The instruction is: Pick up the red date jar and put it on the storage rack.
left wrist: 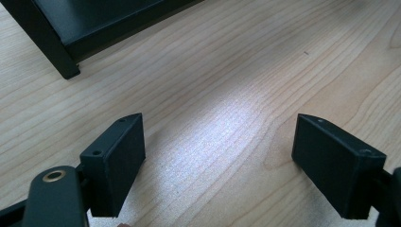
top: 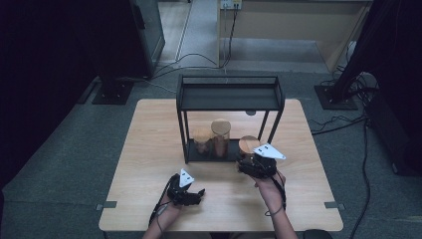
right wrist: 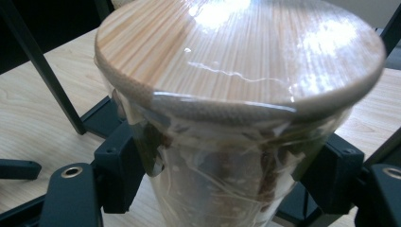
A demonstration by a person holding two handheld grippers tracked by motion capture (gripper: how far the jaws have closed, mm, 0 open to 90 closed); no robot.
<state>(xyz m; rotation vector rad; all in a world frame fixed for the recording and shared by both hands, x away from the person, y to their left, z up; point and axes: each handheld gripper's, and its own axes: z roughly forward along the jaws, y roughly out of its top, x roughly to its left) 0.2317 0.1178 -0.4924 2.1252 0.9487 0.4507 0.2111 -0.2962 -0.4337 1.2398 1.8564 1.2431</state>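
Observation:
A glass jar [right wrist: 227,156] with a round wooden lid [top: 248,144] and brown contents stands at the right front of the black rack's bottom shelf [top: 199,155]. My right gripper [top: 250,160] is shut on this jar; in the right gripper view its two black pads [right wrist: 120,165] press the jar's sides just below the lid. Clear film wraps the jar. My left gripper [top: 198,193] hovers low over the bare wooden table [left wrist: 227,85], open, with nothing between its pads [left wrist: 118,156].
The black metal rack [top: 229,94] stands at the table's middle back, its front foot [left wrist: 66,71] near my left gripper. A tall jar [top: 220,134] and a short jar [top: 201,143] stand on its bottom shelf. Cables lie on the floor behind.

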